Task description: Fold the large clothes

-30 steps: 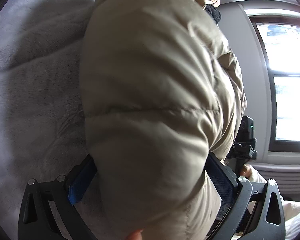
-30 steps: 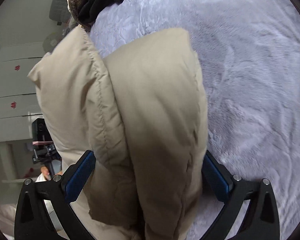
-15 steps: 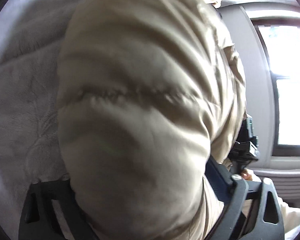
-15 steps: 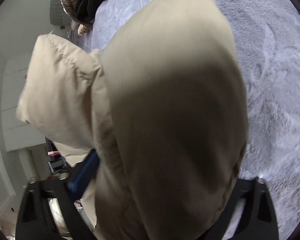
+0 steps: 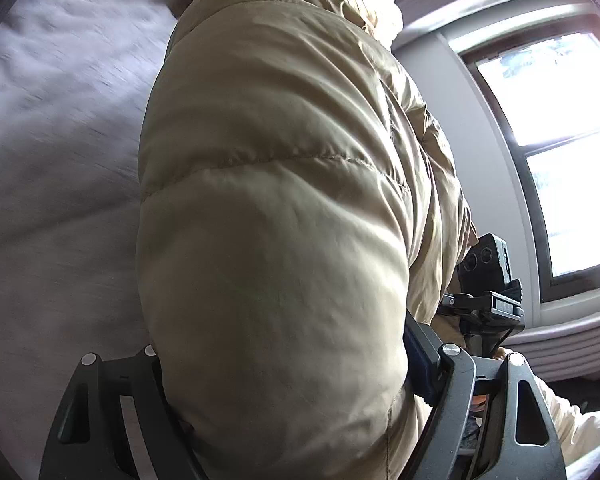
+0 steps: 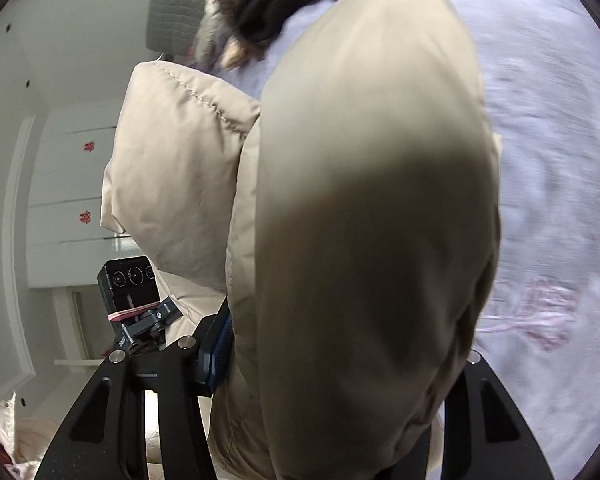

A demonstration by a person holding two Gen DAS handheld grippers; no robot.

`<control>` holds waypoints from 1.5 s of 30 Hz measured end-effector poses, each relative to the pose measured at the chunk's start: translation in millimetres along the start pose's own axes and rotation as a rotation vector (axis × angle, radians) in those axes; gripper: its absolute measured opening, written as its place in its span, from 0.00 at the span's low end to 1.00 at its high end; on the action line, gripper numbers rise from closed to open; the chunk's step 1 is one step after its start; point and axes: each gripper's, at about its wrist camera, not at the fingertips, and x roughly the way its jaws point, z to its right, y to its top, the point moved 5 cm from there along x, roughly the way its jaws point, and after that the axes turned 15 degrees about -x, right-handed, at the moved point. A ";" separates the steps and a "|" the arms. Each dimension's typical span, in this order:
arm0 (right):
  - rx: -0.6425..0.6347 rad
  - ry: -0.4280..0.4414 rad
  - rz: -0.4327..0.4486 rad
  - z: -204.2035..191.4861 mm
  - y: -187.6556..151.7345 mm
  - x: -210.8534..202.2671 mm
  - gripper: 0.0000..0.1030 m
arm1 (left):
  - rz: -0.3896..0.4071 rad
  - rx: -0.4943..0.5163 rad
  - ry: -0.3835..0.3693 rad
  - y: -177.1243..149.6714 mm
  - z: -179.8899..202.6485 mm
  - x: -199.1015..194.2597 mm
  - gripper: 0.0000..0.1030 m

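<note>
A beige puffer jacket (image 5: 268,200) fills the left wrist view and bulges out over both fingers of my left gripper (image 5: 284,352). Those jaws are closing with the jacket between them. The blue right pad (image 5: 420,356) presses into the padding; the left pad is hidden under it. In the right wrist view the same jacket (image 6: 364,200) sits in my right gripper (image 6: 344,356), whose jaws are also closing. Its blue left pad (image 6: 216,356) digs into the fabric, and the right finger is covered. The jacket hangs above the bed.
A lilac-grey fleecy blanket (image 5: 52,160) covers the bed (image 6: 548,160) below. Other clothes are piled at the far end (image 6: 260,12). A window (image 5: 572,160) lies to the right and a white wardrobe (image 6: 72,184) to the left. Each view shows the other gripper's camera (image 6: 128,280).
Both grippers have risen with the jacket, and the bed has dropped away under it. Both pairs of jaws have narrowed onto the padding. The right view has swung toward the wardrobe.
</note>
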 end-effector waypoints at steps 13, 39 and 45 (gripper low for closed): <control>0.021 -0.054 -0.040 -66.2 23.7 254.6 0.55 | 0.005 -0.060 0.120 99.7 -182.8 -108.7 0.81; -0.190 -0.766 -0.141 -104.9 -66.2 245.4 0.16 | 0.196 0.275 0.501 133.2 -124.8 -49.8 0.57; -0.110 -0.738 -0.136 -71.6 -52.2 256.3 0.14 | 0.208 0.338 0.561 125.3 -111.3 -38.1 0.57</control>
